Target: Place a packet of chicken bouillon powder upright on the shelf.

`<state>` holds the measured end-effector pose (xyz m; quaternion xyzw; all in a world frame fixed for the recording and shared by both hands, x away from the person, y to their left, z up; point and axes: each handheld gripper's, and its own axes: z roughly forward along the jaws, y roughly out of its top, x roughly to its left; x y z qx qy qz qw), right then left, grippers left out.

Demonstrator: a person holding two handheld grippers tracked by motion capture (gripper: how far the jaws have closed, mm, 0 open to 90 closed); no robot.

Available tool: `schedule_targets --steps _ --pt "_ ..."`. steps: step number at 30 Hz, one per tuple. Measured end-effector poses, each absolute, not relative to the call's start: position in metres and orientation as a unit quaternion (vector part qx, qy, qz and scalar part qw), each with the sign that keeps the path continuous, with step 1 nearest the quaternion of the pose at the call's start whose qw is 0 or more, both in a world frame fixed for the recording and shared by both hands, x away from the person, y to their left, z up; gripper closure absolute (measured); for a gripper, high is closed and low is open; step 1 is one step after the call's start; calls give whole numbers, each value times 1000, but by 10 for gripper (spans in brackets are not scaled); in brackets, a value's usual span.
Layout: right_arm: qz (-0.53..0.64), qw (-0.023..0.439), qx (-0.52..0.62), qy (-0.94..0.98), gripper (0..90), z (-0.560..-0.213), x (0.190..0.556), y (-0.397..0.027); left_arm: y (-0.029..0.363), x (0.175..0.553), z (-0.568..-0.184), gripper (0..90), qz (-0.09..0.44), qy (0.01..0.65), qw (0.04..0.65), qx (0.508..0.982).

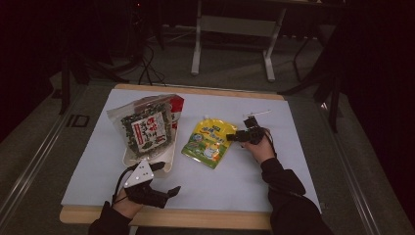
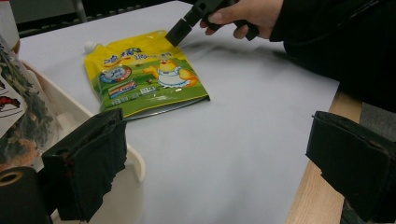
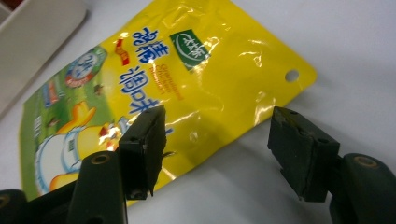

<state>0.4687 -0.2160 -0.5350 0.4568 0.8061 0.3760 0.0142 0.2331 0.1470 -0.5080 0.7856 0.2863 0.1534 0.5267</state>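
closing in on the yellow pouch's edge

while the left gripper (image 1: 171, 191) rests with its jaws spread wide and nothing between them at the near edge of the table (image 1: 254, 181), beside the white tray (image 1: 166, 164) that holds the seaweed bag (image 1: 144, 127), the work sits to the right. the yellow pouch (image 1: 209, 142) lies flat mid-table, just right of the tray. the right gripper (image 1: 231, 137) hovers at its right edge, jaws parted and gripping nothing: one pad over the printed face, the other off the edge above bare table. to do this well, i'd lower until the edge sits between the pads, then pinch film, not the tabletop.
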Motion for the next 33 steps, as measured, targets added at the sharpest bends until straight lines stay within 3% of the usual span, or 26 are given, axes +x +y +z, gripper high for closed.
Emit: schedule_targets --steps 7,13,19,22,30,33 --pt "377 19 463 802 390 -533 471 -217 147 233 -508 66 151 285 529 785" --pt "370 21 471 800 361 -532 475 -217 147 233 -509 65 151 284 528 786" --pt "367 1 475 800 394 -539 477 -211 147 234 -509 65 151 283 530 785" --pt "371 -17 468 802 478 -540 477 -209 147 234 -509 65 150 282 530 785" --pt "366 -45 451 813 873 -538 475 -204 148 234 -509 65 147 283 532 784" --pt "363 -35 440 820 900 -535 471 -202 148 234 -509 65 146 283 532 785"
